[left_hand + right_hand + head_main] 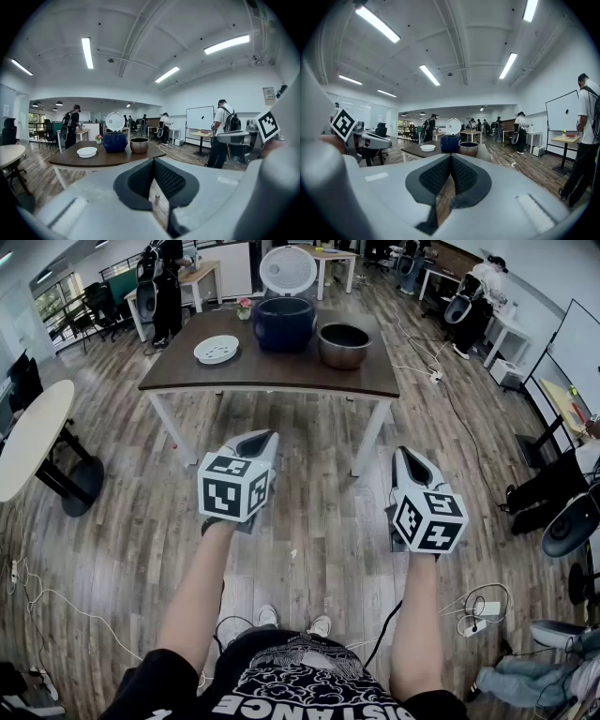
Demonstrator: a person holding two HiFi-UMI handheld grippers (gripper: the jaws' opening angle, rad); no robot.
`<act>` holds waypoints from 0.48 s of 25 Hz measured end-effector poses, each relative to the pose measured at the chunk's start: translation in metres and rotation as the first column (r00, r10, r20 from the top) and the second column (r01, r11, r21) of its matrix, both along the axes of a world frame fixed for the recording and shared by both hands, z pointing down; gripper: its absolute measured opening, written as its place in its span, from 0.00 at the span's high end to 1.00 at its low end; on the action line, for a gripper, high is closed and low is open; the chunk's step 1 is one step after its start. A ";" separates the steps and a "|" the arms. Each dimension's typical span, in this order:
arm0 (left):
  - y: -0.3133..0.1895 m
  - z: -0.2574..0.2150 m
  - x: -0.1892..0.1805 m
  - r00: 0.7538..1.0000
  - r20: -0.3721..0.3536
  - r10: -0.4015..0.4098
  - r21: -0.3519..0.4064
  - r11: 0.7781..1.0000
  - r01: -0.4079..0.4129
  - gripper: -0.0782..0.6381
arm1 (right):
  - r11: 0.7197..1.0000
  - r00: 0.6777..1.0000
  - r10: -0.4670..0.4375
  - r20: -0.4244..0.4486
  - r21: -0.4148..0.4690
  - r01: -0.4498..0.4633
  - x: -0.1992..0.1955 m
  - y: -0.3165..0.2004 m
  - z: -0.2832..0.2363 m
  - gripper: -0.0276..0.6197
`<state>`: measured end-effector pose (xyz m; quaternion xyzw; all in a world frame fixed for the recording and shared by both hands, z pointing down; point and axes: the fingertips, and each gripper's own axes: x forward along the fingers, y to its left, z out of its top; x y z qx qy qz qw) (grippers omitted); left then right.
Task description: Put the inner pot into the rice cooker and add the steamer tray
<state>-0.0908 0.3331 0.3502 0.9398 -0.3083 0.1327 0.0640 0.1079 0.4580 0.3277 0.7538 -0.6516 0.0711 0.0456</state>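
We stand well back from the brown worktop [272, 373], with both tongs held out over the wooden floor [309, 521] and tipped slightly downward toward it. The left tongs [264, 439] are pressed together, their ribbed pads meeting in a seam with nothing caught between them. The right tongs [406, 456] are pressed together and empty as well. On the worktop the dark blue rice cooker [283, 324] stands toward the far edge, its round white lid [288, 268] raised upright behind it (so the top of the cooker is open). The metal inner pot [344, 346] sits upright on the worktop just beside the cooker, on its right, outside it. The white steamer tray [217, 350] lies to the cooker's left, apart from it and nearer the left end. A small pot of flowers [245, 307] stands at the far edge, just left of the cooker.
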 end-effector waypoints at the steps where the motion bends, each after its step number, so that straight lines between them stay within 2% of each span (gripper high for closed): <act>1: 0.001 0.001 0.001 1.000 -0.001 -0.001 -0.002 1.000 0.001 0.89 | 1.000 1.000 -0.002 -0.001 0.001 0.002 0.001 0.000 0.000 0.96; 12: 0.014 0.001 0.025 1.000 -0.007 0.001 -0.009 1.000 -0.001 0.87 | 0.999 0.999 -0.035 0.005 -0.005 0.035 0.009 0.007 0.001 0.95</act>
